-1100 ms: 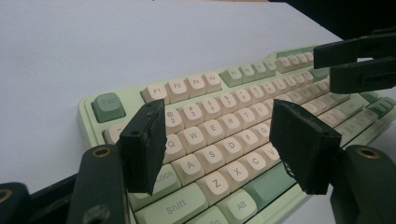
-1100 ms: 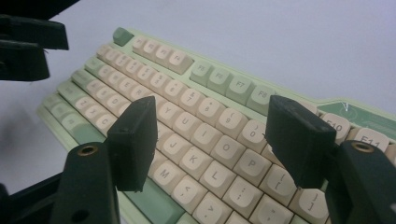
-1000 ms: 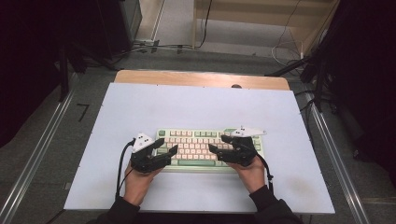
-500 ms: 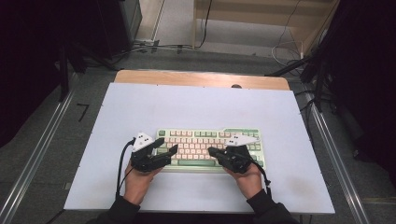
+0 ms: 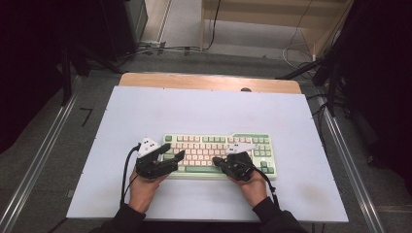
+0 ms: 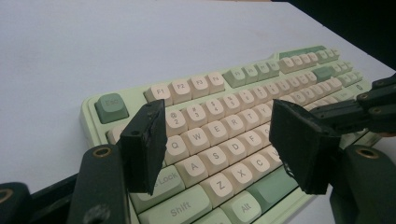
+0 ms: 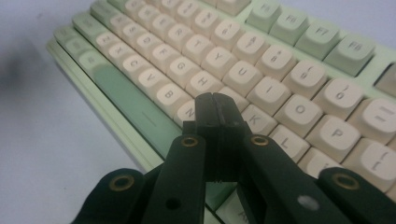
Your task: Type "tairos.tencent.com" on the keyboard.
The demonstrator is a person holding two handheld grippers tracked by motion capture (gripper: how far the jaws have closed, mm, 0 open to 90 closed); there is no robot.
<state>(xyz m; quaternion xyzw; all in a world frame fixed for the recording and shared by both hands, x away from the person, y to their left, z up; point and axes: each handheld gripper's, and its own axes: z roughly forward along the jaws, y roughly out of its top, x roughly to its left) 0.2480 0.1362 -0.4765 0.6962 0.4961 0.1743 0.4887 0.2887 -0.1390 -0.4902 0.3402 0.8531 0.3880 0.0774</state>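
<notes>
A pale green keyboard (image 5: 209, 143) with cream keys lies on the white table (image 5: 194, 111), near its front edge. My left gripper (image 5: 174, 154) hovers over the keyboard's left end. It is open, and in the left gripper view (image 6: 215, 133) its jaws stand wide apart above the letter keys (image 6: 219, 156). My right gripper (image 5: 217, 163) is over the lower middle of the keyboard and points left. The right gripper view shows it (image 7: 215, 103) shut with nothing between the jaws, the tip just above the keys (image 7: 280, 70) near the space bar (image 7: 126, 93).
A wooden strip (image 5: 209, 81) runs along the table's far edge. Metal rails (image 5: 43, 155) flank the table on both sides. Cables (image 5: 160, 48) lie on the floor beyond. Bare table surface surrounds the keyboard on all sides.
My right gripper has shifted left along the keyboard and slightly toward the person. The left gripper has hardly moved.
</notes>
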